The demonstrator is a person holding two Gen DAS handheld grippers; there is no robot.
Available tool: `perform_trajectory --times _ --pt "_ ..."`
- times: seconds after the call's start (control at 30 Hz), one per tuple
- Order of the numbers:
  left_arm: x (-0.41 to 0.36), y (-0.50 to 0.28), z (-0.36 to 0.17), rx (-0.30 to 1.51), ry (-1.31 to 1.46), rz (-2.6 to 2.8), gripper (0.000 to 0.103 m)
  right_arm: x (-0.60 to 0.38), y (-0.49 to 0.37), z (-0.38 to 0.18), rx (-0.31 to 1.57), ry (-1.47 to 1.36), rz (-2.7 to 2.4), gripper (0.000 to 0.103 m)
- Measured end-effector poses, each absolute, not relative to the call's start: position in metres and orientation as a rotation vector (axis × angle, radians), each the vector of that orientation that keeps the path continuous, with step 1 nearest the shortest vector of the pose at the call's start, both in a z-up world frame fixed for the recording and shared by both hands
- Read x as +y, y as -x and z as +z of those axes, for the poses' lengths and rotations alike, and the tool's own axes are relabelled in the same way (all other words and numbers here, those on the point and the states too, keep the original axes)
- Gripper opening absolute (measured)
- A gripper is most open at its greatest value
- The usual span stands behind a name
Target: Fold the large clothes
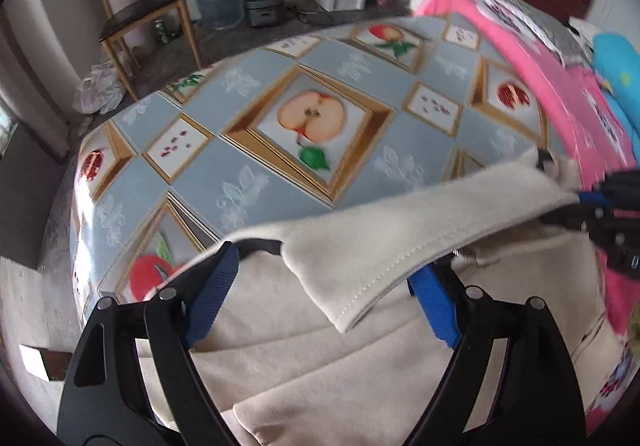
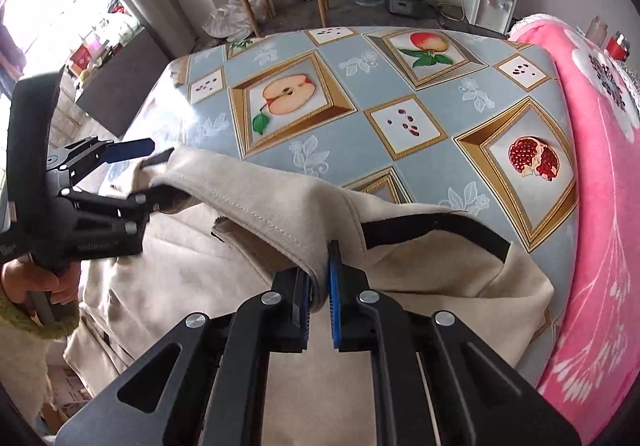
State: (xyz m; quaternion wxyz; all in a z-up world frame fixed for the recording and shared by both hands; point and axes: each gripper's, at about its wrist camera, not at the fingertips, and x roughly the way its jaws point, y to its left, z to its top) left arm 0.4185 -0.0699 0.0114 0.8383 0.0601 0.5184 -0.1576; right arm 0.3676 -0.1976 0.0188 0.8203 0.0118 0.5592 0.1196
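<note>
Cream garment point(image 2: 256, 202) pinched at its hem, half lifted off the fruit-print tablecloth point(image 2: 400, 86).

Right gripper point(image 2: 318, 310) clenched on a fold of the stitched edge, tilted steeply downward from above the table's near side. Left gripper point(image 1: 320, 286) spread wide, flap of cloth lying between the blue pads point(image 1: 434, 306) but not pressed, likewise angled down; gripped by a hand point(image 2: 36, 282) in a green cuff. Likely trouble: only one corner secured, so lifting further could drag the fabric askew or bunch it against the pink blanket point(image 2: 592, 206) just beside it.
</note>
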Motion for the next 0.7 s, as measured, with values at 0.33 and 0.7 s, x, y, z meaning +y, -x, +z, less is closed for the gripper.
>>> perform_trajectory --times 0.33,0.7 --pt "-0.052 -0.475 -0.019 1.231 0.055 -0.172 0.081 -0.207 -0.403 0.003 1.215 -0.120 0.238 0.008" --pt "-0.075 -0.459 -0.037 1.284 -0.172 -0.286 0.081 -0.220 -0.399 -0.005 1.210 -0.146 0.254 0.008"
